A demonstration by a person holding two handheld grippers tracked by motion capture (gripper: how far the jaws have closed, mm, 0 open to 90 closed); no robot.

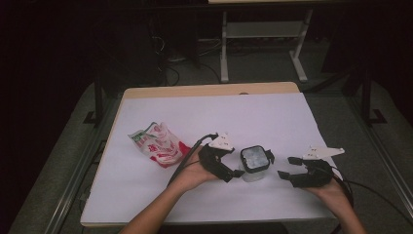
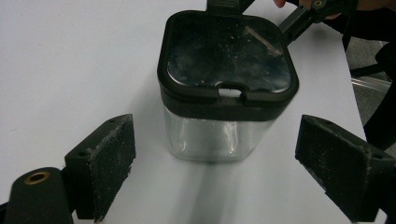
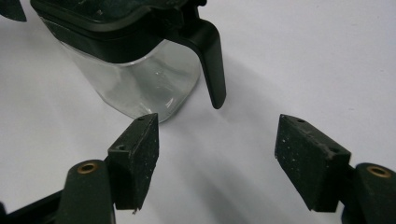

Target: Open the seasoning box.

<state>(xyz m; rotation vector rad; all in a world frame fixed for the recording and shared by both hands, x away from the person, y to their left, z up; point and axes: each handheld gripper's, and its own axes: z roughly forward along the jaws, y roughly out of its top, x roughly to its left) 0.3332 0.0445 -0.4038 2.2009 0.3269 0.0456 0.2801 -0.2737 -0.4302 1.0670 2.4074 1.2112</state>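
Container first: the clear square plastic jar with a black hinged lid (image 1: 254, 165) stands upright on the white table cover (image 1: 214, 112), near your edge of the table and between your two tools. Its lid is down; the black latch arm (image 3: 211, 60) hangs loose down the side that faces your right hand, not touching the table.

Your left gripper (image 1: 235, 165) has its jaws spread wide, one pad on each side of the jar's line, and touches nothing. In the left gripper view the jar (image 2: 224, 88) sits centred just ahead of the pads, with its lid's small front tab toward you. You seem to hold it there to brace the body, since a light jar will likely slide if only the lid is worked.

Your right gripper (image 1: 287, 167) is also spread and empty. It sits near the jar's right side, apart from it. In the right gripper view the jar (image 3: 140, 79) lies ahead and to the upper left, and the latch arm hangs just beyond the gap between the pads. That offset suggests you aim at the latch, not the body.

The crumpled red, white and green snack bag (image 1: 158, 144) lies well apart to the left, beyond your left hand (image 1: 195, 175); it plays no part now.
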